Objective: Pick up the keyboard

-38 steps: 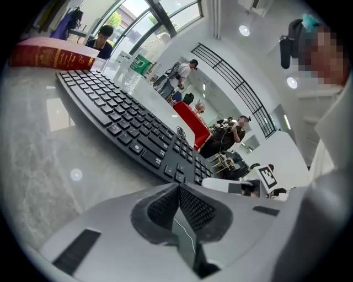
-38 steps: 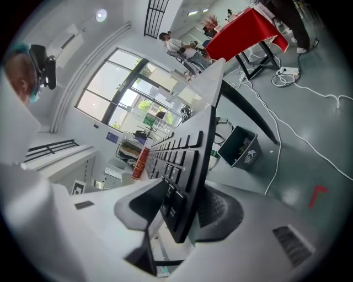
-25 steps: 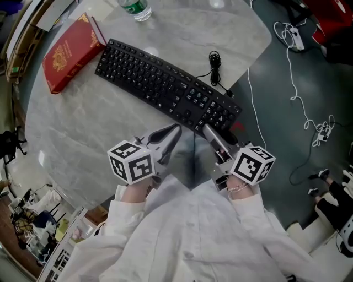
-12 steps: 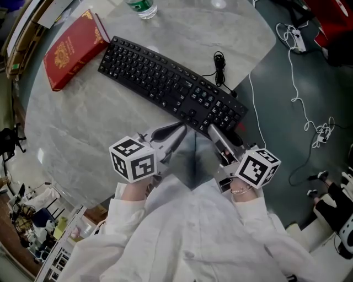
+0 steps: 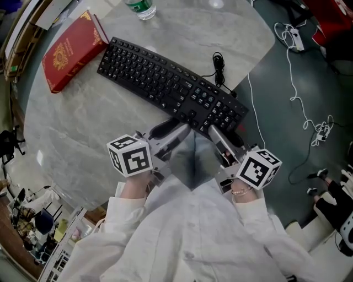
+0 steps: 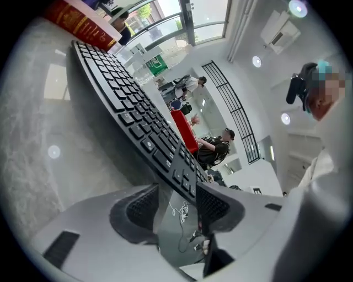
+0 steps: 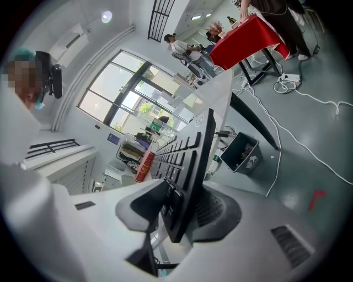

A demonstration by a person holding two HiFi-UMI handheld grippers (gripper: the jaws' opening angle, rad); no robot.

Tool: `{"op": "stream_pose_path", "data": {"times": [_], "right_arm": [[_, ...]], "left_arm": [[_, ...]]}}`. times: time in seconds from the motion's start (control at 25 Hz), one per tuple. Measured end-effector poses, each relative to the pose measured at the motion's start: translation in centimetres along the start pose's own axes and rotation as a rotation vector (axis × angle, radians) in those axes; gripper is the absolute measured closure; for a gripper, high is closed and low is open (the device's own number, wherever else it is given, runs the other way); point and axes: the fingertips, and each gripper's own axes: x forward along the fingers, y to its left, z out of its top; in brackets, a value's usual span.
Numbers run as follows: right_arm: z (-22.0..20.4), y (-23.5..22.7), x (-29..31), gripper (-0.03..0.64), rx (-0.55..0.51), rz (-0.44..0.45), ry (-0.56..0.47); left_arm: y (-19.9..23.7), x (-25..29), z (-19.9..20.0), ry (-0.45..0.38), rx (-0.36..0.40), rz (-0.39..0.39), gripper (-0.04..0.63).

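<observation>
A black keyboard (image 5: 165, 82) lies slantwise across the round marble table (image 5: 83, 126). My right gripper (image 5: 219, 140) is shut on its near right end; in the right gripper view the keyboard (image 7: 190, 160) stands edge-on, pinched between the pads of the right gripper (image 7: 179, 206). My left gripper (image 5: 171, 131) is at the keyboard's near edge, left of the right one. Its jaws are opening. In the left gripper view the keyboard's (image 6: 127, 104) edge reaches the mouth of the left gripper (image 6: 176, 201), and neither pad presses on it.
A red book (image 5: 69, 52) lies at the keyboard's far left end, with a plastic bottle (image 5: 140, 6) beyond it. The keyboard's coiled cable (image 5: 219, 63) rests behind its right end. White cords (image 5: 300, 60) trail over the floor to the right of the table.
The left gripper's jaws, shut before, now stand spread apart at the keyboard's near edge. The right gripper has kept its grip and place.
</observation>
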Motion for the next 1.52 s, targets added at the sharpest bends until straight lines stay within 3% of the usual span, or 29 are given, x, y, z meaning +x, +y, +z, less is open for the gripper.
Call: {"op": "stream_pose_path", "data": {"times": [0.64, 0.88, 1.0, 1.2, 1.36, 1.52], "right_arm": [[0.6, 0.5, -0.2, 0.448, -0.026, 0.001, 0.002], [0.8, 0.7, -0.3, 0.448, -0.023, 0.0, 0.005], [0.8, 0.8, -0.4, 0.449, -0.023, 0.001, 0.006], [0.8, 0.7, -0.3, 0.449, -0.021, 0.002, 0.013], [0.9, 0.7, -0.3, 0.449, -0.019, 0.003, 0.017], [0.9, 0.8, -0.3, 0.449, -0.019, 0.002, 0.021]], "left_arm": [[1.5, 0.6, 2.9, -0.096, -0.077, 0.0, 0.387], [1.6, 0.7, 3.8, -0.113, -0.061, 0.006, 0.385], [1.9, 0.4, 4.5, -0.139, -0.099, 0.015, 0.385], [2.9, 0.1, 5.4, -0.216, -0.236, -0.013, 0.383], [3.2, 0.1, 6.4, -0.256, -0.269, -0.022, 0.383], [3.1, 0.2, 6.2, -0.237, -0.283, -0.037, 0.383]]}}
